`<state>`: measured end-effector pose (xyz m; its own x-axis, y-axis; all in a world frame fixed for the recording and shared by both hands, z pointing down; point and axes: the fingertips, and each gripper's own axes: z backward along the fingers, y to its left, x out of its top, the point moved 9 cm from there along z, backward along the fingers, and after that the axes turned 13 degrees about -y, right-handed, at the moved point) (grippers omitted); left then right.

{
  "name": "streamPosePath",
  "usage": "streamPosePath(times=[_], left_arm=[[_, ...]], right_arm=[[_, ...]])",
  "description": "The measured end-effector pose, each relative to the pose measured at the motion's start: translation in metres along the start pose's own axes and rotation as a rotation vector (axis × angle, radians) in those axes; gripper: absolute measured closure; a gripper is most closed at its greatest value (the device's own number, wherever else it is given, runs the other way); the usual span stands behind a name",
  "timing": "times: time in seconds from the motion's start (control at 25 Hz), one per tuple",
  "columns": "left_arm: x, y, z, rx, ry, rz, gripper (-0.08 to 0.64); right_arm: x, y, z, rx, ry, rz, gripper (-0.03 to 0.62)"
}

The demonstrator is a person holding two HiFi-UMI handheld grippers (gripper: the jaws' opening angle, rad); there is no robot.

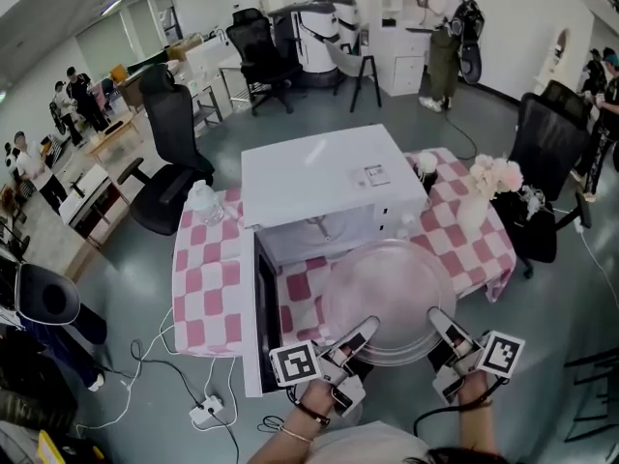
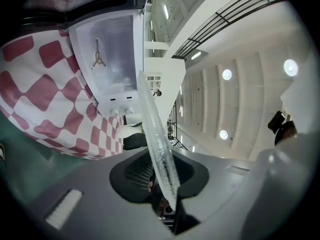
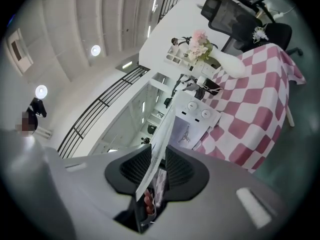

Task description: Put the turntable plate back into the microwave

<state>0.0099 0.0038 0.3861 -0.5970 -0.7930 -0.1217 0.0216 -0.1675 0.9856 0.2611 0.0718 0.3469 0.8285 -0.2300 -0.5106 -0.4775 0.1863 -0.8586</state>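
Note:
The clear glass turntable plate [image 1: 387, 298] hangs level just in front of the white microwave [image 1: 324, 177], whose door [image 1: 261, 307] swings open to the left. My left gripper [image 1: 360, 334] is shut on the plate's near left rim and my right gripper [image 1: 440, 322] on its near right rim. In the left gripper view the plate [image 2: 156, 139] runs edge-on out of the left gripper [image 2: 167, 184], with the open cavity [image 2: 107, 49] and its three-armed hub beyond. The right gripper view shows the plate's edge [image 3: 160, 144] pinched in the right gripper [image 3: 152, 179].
The microwave stands on a table with a pink and white checked cloth [image 1: 208, 278]. A water bottle [image 1: 205, 201] is at its left, a vase of pale flowers [image 1: 488, 187] at its right. Black office chairs [image 1: 172, 162] flank the table. A power strip [image 1: 206, 412] lies on the floor.

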Motion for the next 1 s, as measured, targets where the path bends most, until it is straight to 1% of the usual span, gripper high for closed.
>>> streamPosePath(times=[0.08, 0.2, 0.32, 0.44, 0.64, 0.76, 0.84, 1.0], left_arm=[[0.012, 0.004, -0.008, -0.003, -0.021, -0.023, 0.508], [0.026, 0.008, -0.015, 0.003, -0.047, -0.036, 0.508], [0.038, 0.014, -0.016, 0.025, -0.064, -0.072, 0.508], [0.044, 0.019, -0.016, 0.041, -0.081, -0.08, 0.505], [0.055, 0.028, -0.019, 0.045, -0.13, -0.136, 0.505], [0.055, 0.036, -0.023, 0.079, -0.169, -0.121, 0.502], [0.053, 0.042, -0.023, 0.096, -0.199, -0.113, 0.502], [0.052, 0.058, -0.021, 0.118, -0.255, -0.113, 0.503]], right_arm=[[0.005, -0.005, -0.018, 0.01, 0.023, -0.005, 0.499], [0.008, -0.013, -0.04, 0.024, 0.056, -0.019, 0.499], [0.007, -0.02, -0.056, 0.03, 0.088, -0.043, 0.499], [0.006, -0.027, -0.07, 0.044, 0.132, -0.059, 0.499], [0.005, -0.048, -0.095, 0.083, 0.205, -0.112, 0.5], [0.004, -0.06, -0.106, 0.078, 0.232, -0.167, 0.503], [0.004, -0.067, -0.113, 0.09, 0.249, -0.197, 0.508], [-0.003, -0.084, -0.129, 0.122, 0.293, -0.222, 0.511]])
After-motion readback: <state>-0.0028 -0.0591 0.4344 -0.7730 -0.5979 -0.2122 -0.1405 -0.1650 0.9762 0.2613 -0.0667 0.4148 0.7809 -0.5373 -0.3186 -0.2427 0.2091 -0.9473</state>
